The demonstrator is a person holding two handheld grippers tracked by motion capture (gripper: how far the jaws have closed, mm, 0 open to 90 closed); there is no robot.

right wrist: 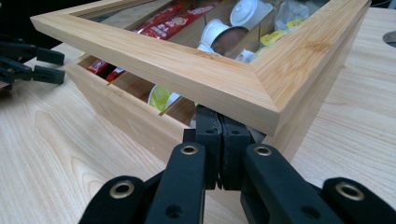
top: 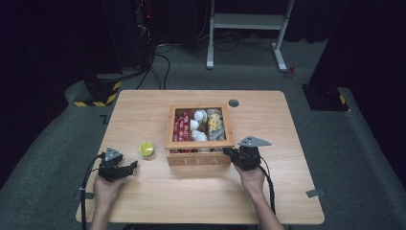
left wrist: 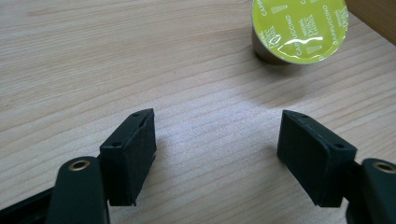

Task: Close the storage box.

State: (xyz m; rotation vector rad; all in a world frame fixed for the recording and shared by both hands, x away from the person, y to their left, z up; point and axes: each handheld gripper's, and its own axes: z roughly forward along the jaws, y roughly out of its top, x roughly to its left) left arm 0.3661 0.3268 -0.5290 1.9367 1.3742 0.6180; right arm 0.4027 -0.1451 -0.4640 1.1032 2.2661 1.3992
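Note:
A wooden tea box (top: 198,159) marked TEA stands mid-table, holding red sachets, white capsules and yellow packets. Its framed lid (right wrist: 187,70) is tilted up off the front wall, with a gap under it. My right gripper (right wrist: 219,122) is shut, jaws pressed together, tips tucked beneath the lid's front right corner; in the high view this right gripper (top: 229,152) is at the box's front right. My left gripper (left wrist: 217,140) is open just above the bare table, nothing between its jaws. A yellow-green cappuccino capsule (left wrist: 299,28) sits a little ahead of it, left of the box.
The wooden table (top: 143,201) has bare room in front and on both sides of the box. A round grey cable hole (top: 233,103) lies behind the box. A white desk frame (top: 249,21) stands on the floor beyond.

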